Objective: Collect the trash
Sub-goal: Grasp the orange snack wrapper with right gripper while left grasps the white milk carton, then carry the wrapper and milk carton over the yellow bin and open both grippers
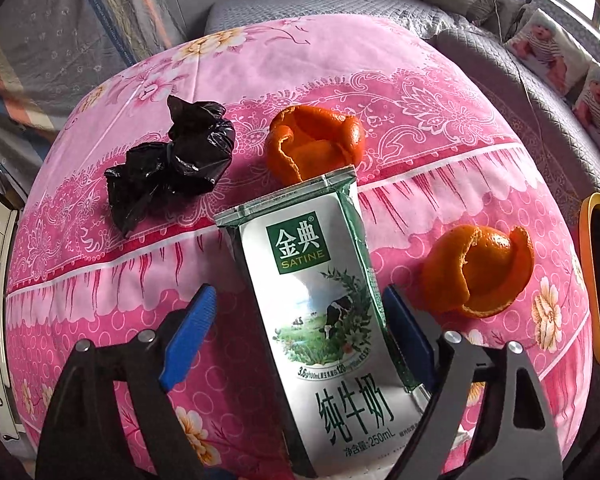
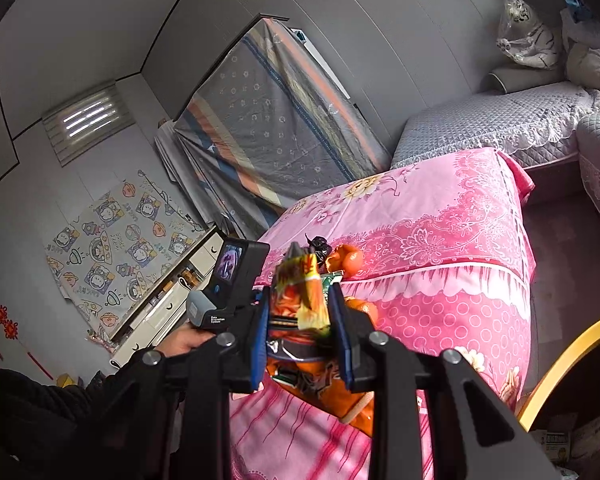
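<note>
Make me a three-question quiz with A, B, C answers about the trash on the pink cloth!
1. Where is the milk carton?
A. between the left gripper's fingers
B. inside the bin
C. under the black bag

2. How many orange peels lie on the cloth?
A. one
B. two
C. four

3. What is the right gripper doing?
A. hanging open and empty
B. squeezing a snack wrapper
C. holding a peel

Answers: 1 A, blue fingers flank it. 2 B, one peel behind the carton, another peel beside it. 3 B, pads press the wrapper.

L wrist cam looks steeply down, close over pink cloth (image 1: 380, 80); R wrist cam near level, cloth toward 1 o'clock; both share it.
</note>
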